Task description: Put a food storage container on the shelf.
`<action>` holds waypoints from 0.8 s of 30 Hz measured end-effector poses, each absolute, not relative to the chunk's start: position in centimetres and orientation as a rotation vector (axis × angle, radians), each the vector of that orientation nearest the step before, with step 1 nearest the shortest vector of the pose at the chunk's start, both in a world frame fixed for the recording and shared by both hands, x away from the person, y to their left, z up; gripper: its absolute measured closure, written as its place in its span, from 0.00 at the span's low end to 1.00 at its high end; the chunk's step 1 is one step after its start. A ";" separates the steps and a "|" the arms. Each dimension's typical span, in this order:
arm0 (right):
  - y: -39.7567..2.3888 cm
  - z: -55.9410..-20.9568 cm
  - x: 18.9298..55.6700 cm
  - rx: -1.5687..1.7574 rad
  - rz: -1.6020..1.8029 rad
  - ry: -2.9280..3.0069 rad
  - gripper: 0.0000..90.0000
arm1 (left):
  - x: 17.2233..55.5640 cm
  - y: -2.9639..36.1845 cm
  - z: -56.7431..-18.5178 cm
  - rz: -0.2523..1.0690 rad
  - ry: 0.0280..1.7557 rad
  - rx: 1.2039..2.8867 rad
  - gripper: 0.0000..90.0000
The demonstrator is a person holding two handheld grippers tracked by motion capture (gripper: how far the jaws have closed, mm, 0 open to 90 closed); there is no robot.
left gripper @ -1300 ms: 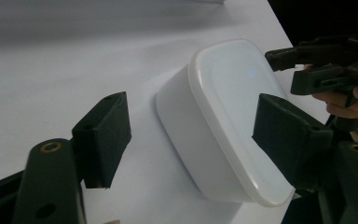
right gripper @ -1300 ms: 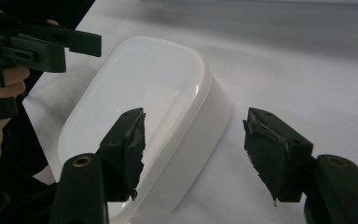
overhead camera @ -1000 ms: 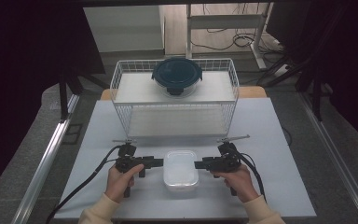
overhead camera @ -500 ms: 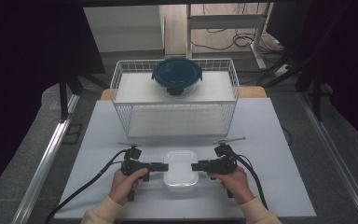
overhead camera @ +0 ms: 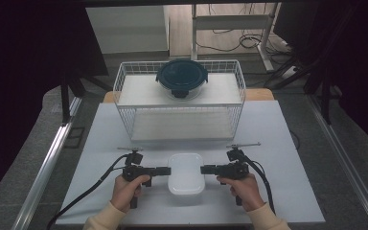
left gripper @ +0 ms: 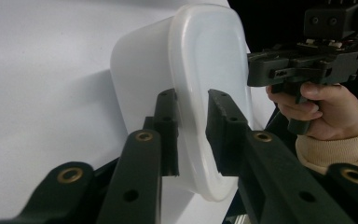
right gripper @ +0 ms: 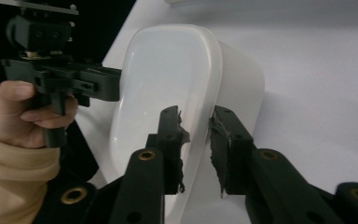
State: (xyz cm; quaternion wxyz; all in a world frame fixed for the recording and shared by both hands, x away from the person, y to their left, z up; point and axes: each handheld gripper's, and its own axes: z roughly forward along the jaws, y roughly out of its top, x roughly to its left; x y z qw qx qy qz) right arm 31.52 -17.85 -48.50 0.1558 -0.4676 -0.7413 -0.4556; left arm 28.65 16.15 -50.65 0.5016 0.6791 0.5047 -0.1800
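A white plastic container with a translucent lid (overhead camera: 186,172) rests on the white table near its front edge. My left gripper (overhead camera: 169,170) reaches in from the container's left and my right gripper (overhead camera: 202,169) from its right, both held level. In the left gripper view the container's lid rim (left gripper: 205,56) runs between the left gripper's (left gripper: 193,116) jaws, which have just been closing and press on it. In the right gripper view the same rim (right gripper: 168,70) sits pinched between the right gripper's (right gripper: 196,135) jaws, which have also just been closing.
A white wire rack (overhead camera: 179,103) stands at the back of the table (overhead camera: 278,143), with a round glass container with a dark lid (overhead camera: 181,76) on its top shelf. Cables trail from both grippers toward the front edge.
Both grippers have slid inward to the container's sides, and their jaws have narrowed onto the lid's rim. The container has stayed in place.
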 end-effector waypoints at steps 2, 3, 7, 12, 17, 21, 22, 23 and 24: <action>-18.0 -48.4 31.5 -1.327 -1.309 -2.110 0.85 | 28.6 16.2 -50.5 -0.431 1.214 1.642 0.85; -18.0 -48.4 31.5 -1.322 -1.312 -2.108 0.86 | 28.6 16.2 -50.5 -0.430 1.213 1.643 0.85; -18.1 -48.2 31.3 -1.310 -1.324 -2.114 0.88 | 28.3 16.4 -50.1 -0.417 1.197 1.642 0.88; -18.0 -48.0 31.2 -1.294 -1.341 -2.144 0.89 | 28.1 16.4 -49.9 -0.397 1.188 1.649 0.89; -17.9 -47.6 31.0 -1.273 -1.365 -2.159 0.89 | 27.9 16.6 -49.4 -0.392 1.168 1.640 0.89; -17.8 -47.0 30.8 -1.251 -1.379 -2.184 0.89 | 27.7 16.8 -49.0 -0.385 1.155 1.638 0.89; -17.7 -47.0 30.8 -1.248 -1.381 -2.190 0.89 | 27.7 16.9 -48.9 -0.382 1.155 1.635 0.89; -17.7 -46.9 30.7 -1.246 -1.386 -2.197 0.89 | 27.6 16.9 -48.8 -0.381 1.150 1.638 0.89; -17.6 -46.7 30.7 -1.243 -1.386 -2.202 0.89 | 27.6 16.9 -48.7 -0.378 1.150 1.636 0.89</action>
